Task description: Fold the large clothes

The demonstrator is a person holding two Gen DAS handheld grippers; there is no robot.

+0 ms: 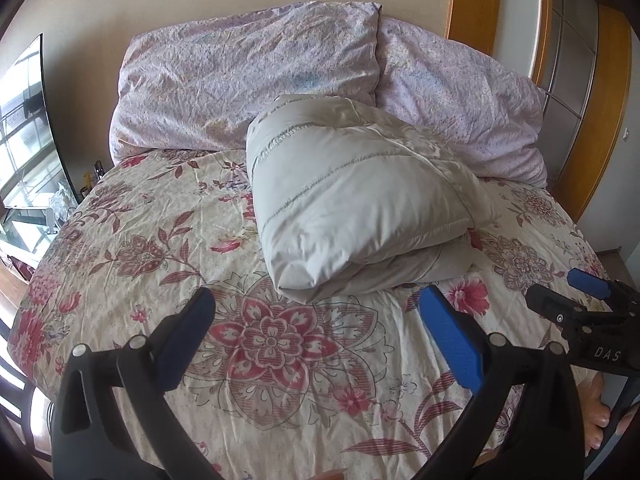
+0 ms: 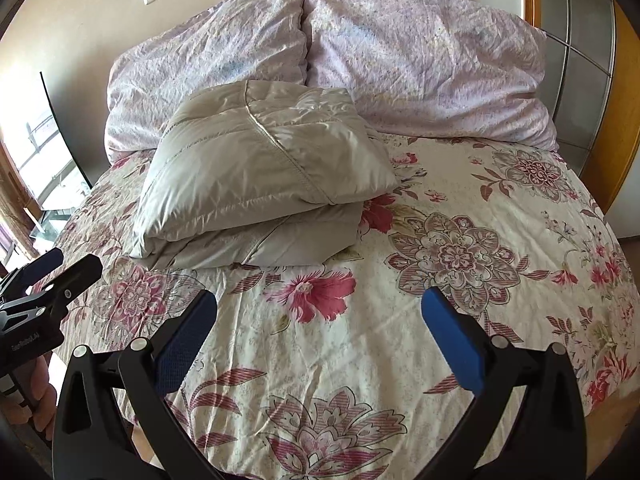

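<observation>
A beige quilted puffy jacket [image 1: 356, 196] lies folded into a thick bundle on the floral bedspread [image 1: 160, 248], near the pillows. It also shows in the right wrist view [image 2: 256, 184], left of centre. My left gripper [image 1: 318, 304] is open and empty, held above the bedspread just in front of the bundle. My right gripper [image 2: 320, 306] is open and empty, in front and to the right of the bundle. The right gripper also shows at the right edge of the left wrist view [image 1: 576, 300]. The left gripper shows at the left edge of the right wrist view [image 2: 60, 268].
Two lilac pillows [image 1: 248, 80] [image 1: 460, 96] lean on the wall behind the jacket. A wooden and metal wardrobe door [image 1: 580, 60] stands to the right of the bed. A glass table [image 1: 24, 216] and a window lie to the left. A bare foot [image 1: 600, 416] shows by the bed's right edge.
</observation>
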